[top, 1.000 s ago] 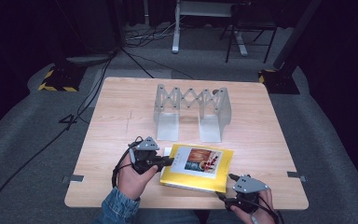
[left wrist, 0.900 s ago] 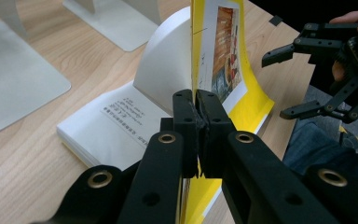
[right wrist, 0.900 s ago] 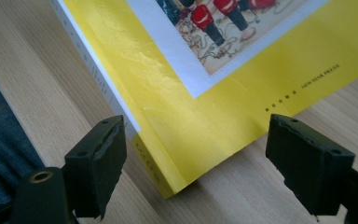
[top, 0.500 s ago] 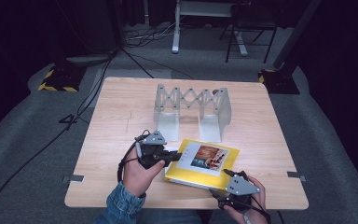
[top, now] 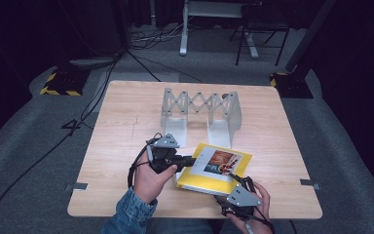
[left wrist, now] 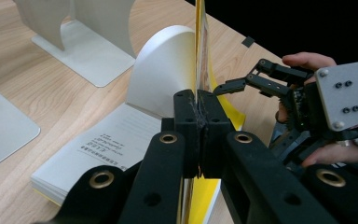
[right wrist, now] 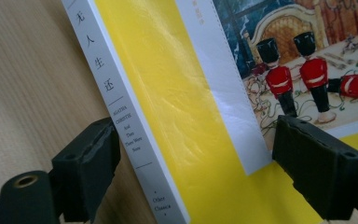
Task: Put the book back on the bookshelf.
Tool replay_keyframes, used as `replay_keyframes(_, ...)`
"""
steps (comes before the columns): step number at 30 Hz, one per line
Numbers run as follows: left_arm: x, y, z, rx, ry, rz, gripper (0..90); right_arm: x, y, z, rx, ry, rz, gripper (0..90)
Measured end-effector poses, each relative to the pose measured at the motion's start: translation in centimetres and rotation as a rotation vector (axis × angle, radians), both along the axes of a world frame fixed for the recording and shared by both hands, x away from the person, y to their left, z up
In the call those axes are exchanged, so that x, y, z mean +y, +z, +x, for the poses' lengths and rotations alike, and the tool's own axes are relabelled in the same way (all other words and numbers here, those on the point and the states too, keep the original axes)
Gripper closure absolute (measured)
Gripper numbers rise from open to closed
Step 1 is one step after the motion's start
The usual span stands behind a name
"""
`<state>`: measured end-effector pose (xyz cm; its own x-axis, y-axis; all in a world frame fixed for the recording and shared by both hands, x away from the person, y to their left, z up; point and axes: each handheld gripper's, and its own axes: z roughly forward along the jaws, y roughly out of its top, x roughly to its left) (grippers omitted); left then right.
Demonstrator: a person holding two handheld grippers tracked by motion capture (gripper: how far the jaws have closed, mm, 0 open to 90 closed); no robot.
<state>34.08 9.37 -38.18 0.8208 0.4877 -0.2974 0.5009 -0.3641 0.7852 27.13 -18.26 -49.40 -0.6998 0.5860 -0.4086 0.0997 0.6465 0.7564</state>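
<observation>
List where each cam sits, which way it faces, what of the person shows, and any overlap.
High view: above the person's side, facing forward and down on the table; forearms, both hands.
Left gripper view: behind shut jaws clamping the book cover; a hand.
Right gripper view: between open jaws, facing the book spine.
All share the book.

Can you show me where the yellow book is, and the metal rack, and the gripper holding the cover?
yellow book (top: 193, 180): high view, on its yellow cover.
metal rack (top: 200, 103): high view, on its criss-cross bars.
left gripper (left wrist: 197, 122): left gripper view, at its shut fingertips.
</observation>
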Motion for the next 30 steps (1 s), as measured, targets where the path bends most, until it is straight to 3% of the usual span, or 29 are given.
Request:
replay_keyframes(14, 0.1, -0.8, 0.6, 0.036, 0.013, 0.014, 88.1, 1.4, -1.6, 1.3, -0.137, -0.012, -0.125, 14.5)
replay_keyframes(15, 0.1, -0.9, 0.7, 0.041, 0.013, 0.015, 88.1, 1.6, -1.7, 1.5, -0.166, -0.010, -0.142, 14.9)
replay_keyframes(20, 0.1, -1.2, 0.9, 0.055, 0.017, 0.021, 88.1, 1.8, -1.7, 2.1, -0.197, -0.006, -0.160, 17.4)
replay_keyframes(22, 0.1, -1.3, 0.9, 0.058, 0.019, 0.023, 88.1, 1.9, -1.7, 2.2, -0.193, -0.006, -0.167, 21.0)
replay_keyframes(23, 0.1, -1.5, 1.1, 0.058, 0.025, 0.029, 88.1, 2.0, -1.6, 2.1, -0.195, 0.028, -0.207, 38.8)
replay_keyframes(24, 0.1, -1.5, 1.1, 0.058, 0.025, 0.029, 88.0, 2.0, -1.6, 2.1, -0.195, 0.028, -0.207, 38.8)
replay_keyframes(25, 0.1, -1.7, 1.2, 0.063, 0.035, 0.030, 88.0, 2.1, -1.6, 1.9, -0.210, 0.050, -0.261, 52.0)
replay_keyframes(30, 0.3, -1.9, 1.3, 0.061, 0.056, 0.040, 87.4, 2.0, -1.1, 1.7, -0.230, 0.063, -0.305, 64.0)
